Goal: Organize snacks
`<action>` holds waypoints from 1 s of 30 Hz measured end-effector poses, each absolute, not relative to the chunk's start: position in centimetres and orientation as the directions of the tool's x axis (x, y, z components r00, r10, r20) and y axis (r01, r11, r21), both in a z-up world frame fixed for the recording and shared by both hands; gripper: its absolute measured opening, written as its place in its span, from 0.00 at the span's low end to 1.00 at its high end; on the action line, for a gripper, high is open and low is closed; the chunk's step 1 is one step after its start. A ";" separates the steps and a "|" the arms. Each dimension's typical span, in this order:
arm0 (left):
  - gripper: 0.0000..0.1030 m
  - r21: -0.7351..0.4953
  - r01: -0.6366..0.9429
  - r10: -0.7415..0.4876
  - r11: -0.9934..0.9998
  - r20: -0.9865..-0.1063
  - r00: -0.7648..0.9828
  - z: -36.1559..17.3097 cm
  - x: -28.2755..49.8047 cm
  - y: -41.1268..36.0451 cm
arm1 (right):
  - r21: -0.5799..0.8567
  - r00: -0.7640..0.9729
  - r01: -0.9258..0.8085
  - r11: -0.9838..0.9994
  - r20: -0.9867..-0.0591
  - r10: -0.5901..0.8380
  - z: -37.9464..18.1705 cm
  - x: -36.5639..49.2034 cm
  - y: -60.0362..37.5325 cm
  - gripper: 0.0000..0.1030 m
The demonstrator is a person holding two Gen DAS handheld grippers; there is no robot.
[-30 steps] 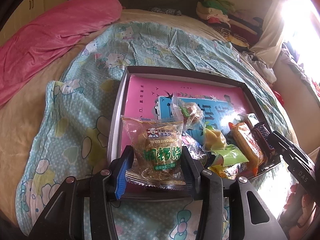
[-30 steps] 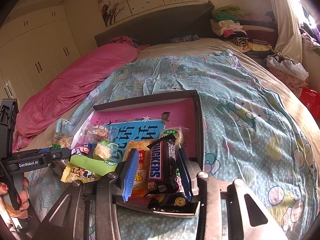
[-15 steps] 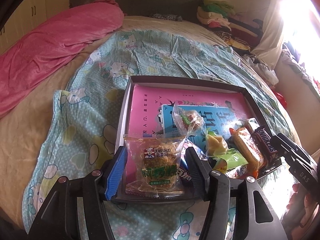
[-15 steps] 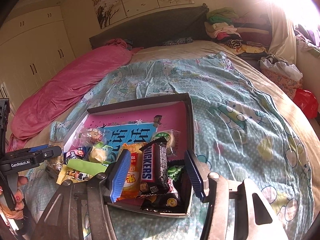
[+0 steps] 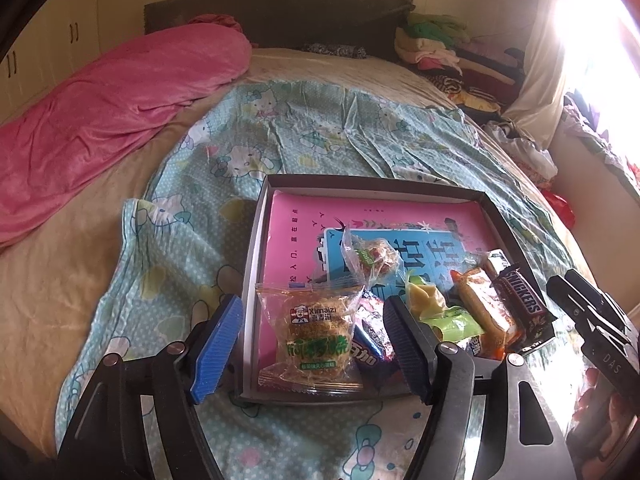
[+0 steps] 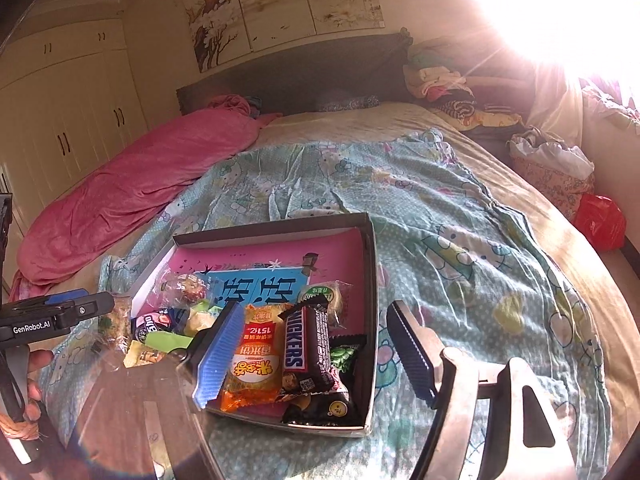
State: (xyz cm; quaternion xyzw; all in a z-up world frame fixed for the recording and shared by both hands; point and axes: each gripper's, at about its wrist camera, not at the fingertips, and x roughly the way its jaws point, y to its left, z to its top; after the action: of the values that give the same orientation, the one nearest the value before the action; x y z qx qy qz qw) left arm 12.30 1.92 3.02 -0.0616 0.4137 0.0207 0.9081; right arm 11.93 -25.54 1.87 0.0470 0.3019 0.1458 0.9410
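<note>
The shallow grey cardboard box (image 5: 256, 248) lies on the bed's Hello Kitty sheet (image 5: 320, 128). Inside it lie a clear "Ximaizi" cake packet (image 5: 310, 342) and a brown "SNICKERS" bar (image 6: 306, 350). The left tool (image 5: 314, 350) and the right tool (image 6: 316, 358), marked "GenRobot.AI", are both spread wide, released, grasping nothing.

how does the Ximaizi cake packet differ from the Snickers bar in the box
The Ximaizi packet is a clear, squarish wrapper showing the brown cake inside; the Snickers bar is a long, narrow, opaque dark wrapper. The packet lies at the box's left end, the bar at its right. Both lie loose inside the box, ungripped.
</note>
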 end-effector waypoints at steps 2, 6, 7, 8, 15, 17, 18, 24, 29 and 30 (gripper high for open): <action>0.72 -0.091 -0.084 -0.014 0.992 -0.755 0.655 3.3 11.7 1.7 | 0.174 0.778 -0.253 0.952 -0.548 0.307 2.4 11.0 -25.3 0.76; 0.72 -0.089 -0.089 -0.012 0.992 -0.772 0.635 3.3 9.9 1.3 | 0.182 0.755 -0.251 0.951 -0.577 0.310 2.9 8.7 -24.5 0.78; 0.72 -0.082 -0.090 -0.007 0.993 -0.777 0.629 3.2 9.4 1.2 | 0.194 0.744 -0.246 0.950 -0.590 0.313 2.9 8.0 -24.4 0.78; 0.72 -0.079 -0.097 -0.001 0.992 -0.781 0.625 3.0 8.8 1.2 | 0.200 0.732 -0.237 0.951 -0.606 0.310 2.8 7.4 -24.2 0.79; 0.72 -0.072 -0.078 -0.009 0.994 -0.793 0.609 2.4 4.4 -0.5 | 0.173 0.670 -0.228 0.958 -0.686 0.284 1.5 3.0 -22.9 0.90; 0.72 -0.074 -0.066 -0.019 0.995 -0.794 0.607 2.3 3.4 -1.1 | 0.150 0.676 -0.231 0.961 -0.686 0.269 1.5 2.1 -22.7 0.90; 0.72 -0.076 -0.059 -0.025 0.995 -0.795 0.606 2.3 3.0 -1.4 | 0.135 0.685 -0.228 0.964 -0.682 0.257 1.6 1.7 -22.7 0.90; 0.72 -0.072 -0.058 -0.022 0.996 -0.798 0.602 2.3 2.1 -1.8 | 0.128 0.722 -0.205 0.970 -0.650 0.238 2.4 0.7 -23.3 0.91; 0.72 -0.076 -0.070 -0.018 0.995 -0.797 0.604 2.3 2.0 -1.5 | 0.122 0.712 -0.203 0.972 -0.663 0.232 2.1 0.7 -23.3 0.91; 0.72 -0.076 -0.071 -0.018 0.995 -0.797 0.603 2.3 1.9 -1.5 | 0.122 0.711 -0.202 0.972 -0.664 0.232 2.0 0.7 -23.3 0.91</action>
State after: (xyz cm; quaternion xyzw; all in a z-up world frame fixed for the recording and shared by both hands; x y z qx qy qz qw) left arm 1.93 -1.46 2.28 -0.0501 0.4452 0.0150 0.8939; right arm 0.68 -23.34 2.02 0.0204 0.3614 0.1173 0.9248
